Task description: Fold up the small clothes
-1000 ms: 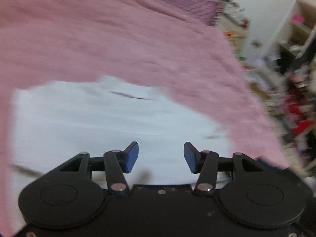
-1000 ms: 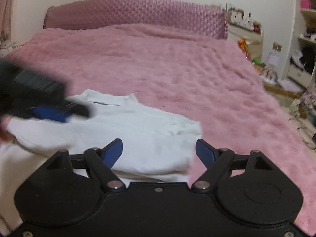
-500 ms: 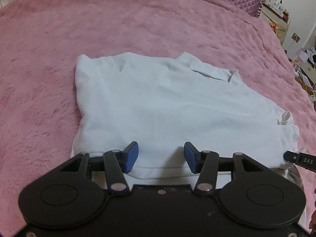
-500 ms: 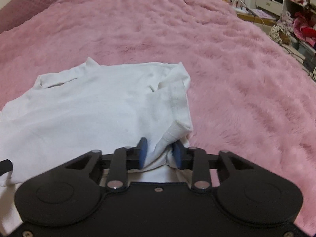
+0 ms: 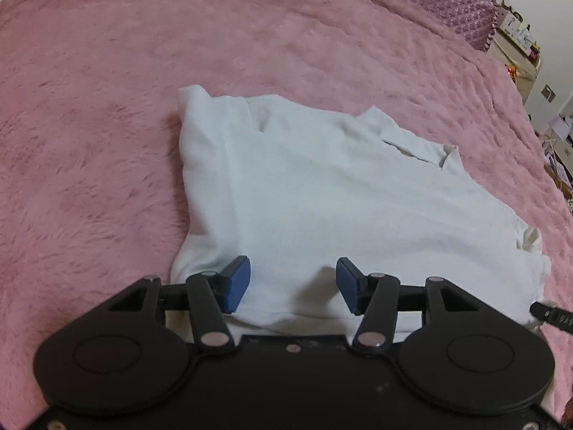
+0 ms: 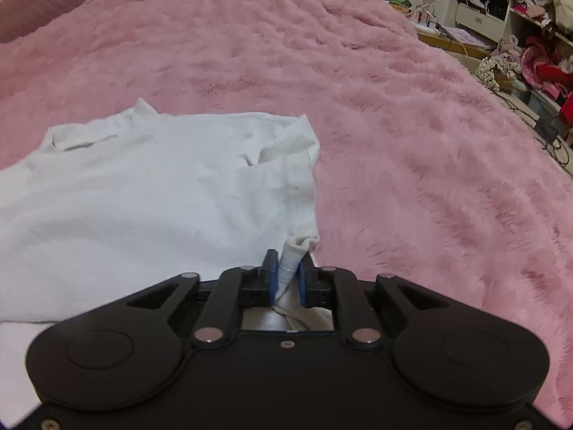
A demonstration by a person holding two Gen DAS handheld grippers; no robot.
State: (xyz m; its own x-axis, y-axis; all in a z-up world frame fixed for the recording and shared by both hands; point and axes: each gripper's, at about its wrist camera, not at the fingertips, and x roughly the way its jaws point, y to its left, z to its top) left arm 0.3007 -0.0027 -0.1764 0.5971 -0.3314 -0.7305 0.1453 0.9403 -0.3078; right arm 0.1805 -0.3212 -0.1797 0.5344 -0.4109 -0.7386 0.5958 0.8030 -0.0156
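At the near edge of a pink bed (image 5: pixel 107 143), a white shirt (image 5: pixel 322 197) lies spread, collar away, sleeves seemingly tucked in. The right gripper (image 6: pixel 288 279) is closing, clenched on the shirt's near right corner; the left gripper (image 5: pixel 293 285) hovers over the hem, opening, grasping nothing. The main folds look still undone. No readable writing shows.

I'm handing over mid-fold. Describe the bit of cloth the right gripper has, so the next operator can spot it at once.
On the pink blanket lies one white shirt, collar at the far side. Follow its right edge toward the camera to the near corner: the right gripper is closing on that bunched hem corner between its blue pads. It stands up in a peak; the rest lies flat.
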